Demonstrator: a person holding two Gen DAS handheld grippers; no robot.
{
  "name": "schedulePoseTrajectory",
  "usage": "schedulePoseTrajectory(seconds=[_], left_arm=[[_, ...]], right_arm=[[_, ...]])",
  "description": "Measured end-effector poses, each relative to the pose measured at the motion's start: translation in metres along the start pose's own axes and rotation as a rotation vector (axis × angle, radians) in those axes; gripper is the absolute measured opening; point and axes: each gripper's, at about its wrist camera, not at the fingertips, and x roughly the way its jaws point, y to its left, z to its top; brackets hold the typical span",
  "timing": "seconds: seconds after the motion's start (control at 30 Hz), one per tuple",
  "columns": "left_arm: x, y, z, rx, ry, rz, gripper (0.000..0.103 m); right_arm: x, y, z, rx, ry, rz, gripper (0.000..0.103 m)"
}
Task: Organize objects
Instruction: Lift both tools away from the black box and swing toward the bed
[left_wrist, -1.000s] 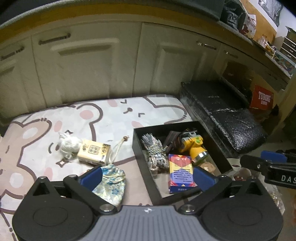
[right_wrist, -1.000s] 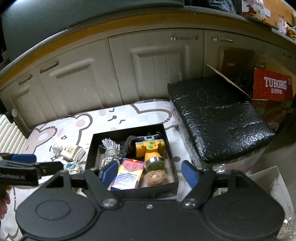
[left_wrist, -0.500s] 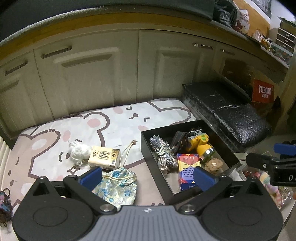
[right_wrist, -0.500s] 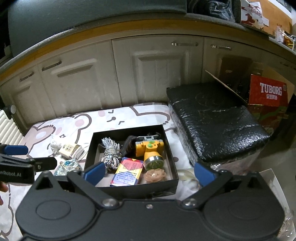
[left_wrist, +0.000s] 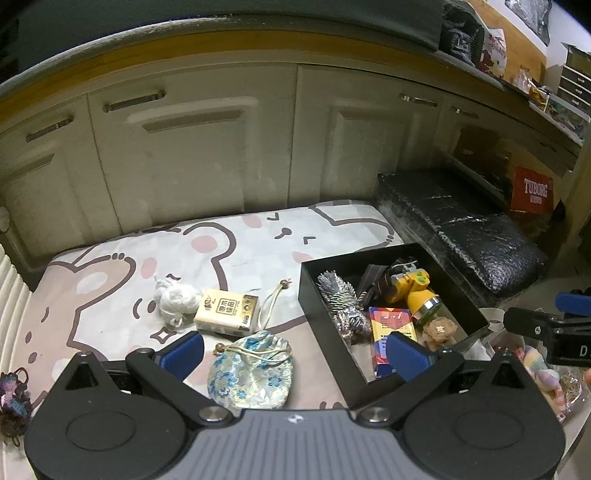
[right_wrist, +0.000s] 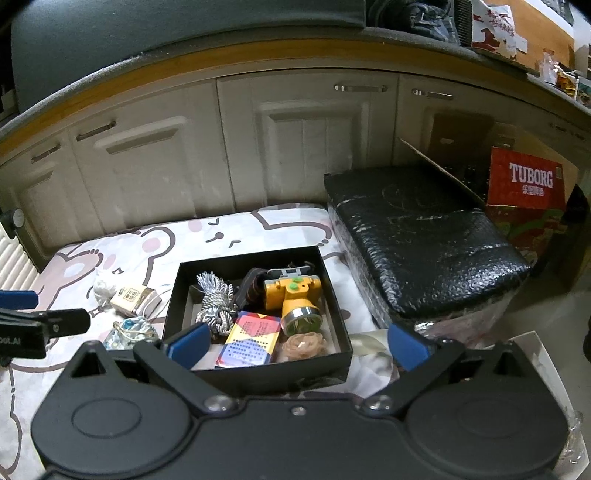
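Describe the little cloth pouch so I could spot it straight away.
Find the cartoon bear mat in front of the cabinets, then the black box on it. The pouch lies outside the box, nearest the camera: shiny, blue-flowered, with a drawstring, unlike the plain tissue pack behind it.

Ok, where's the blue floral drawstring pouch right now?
In the left wrist view the floral pouch lies on the bear-print mat, outside the black box to its left, just in front of the tissue pack.
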Motion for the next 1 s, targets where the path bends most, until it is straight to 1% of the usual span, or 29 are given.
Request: schedulePoseTrajectory(seconds=[0.1,0.37,0.6,0.77,1.0], left_arm=[[-0.003,0.007,-0.001,-0.009,-0.004,0.001,0.103],[-0.012,0.043,-0.004,-0.064,-0.019,0.053,0.103],[-0.021,0.077,-0.007,-0.098,-0.037,0.113,0.103],[-0.026,0.096,-0.01,-0.104,-0.047,0.159,0.103],[-0.029,0.13,-0.017,-0.158,-0.033,0.231,0.103]], right_arm=[[0.001,0.004,0.001,0.004,-0.001,0.003,0.103],[0.01,0.022,0.004,0.009,0.007,0.026,0.103],[0.022,0.053,0.007,-0.019,0.017,0.063,0.103],[0.03,0.078,0.01,-0.04,0.021,0.103,0.103],[0.04,0.113,0.014,-0.078,0.032,0.154,0.103]])
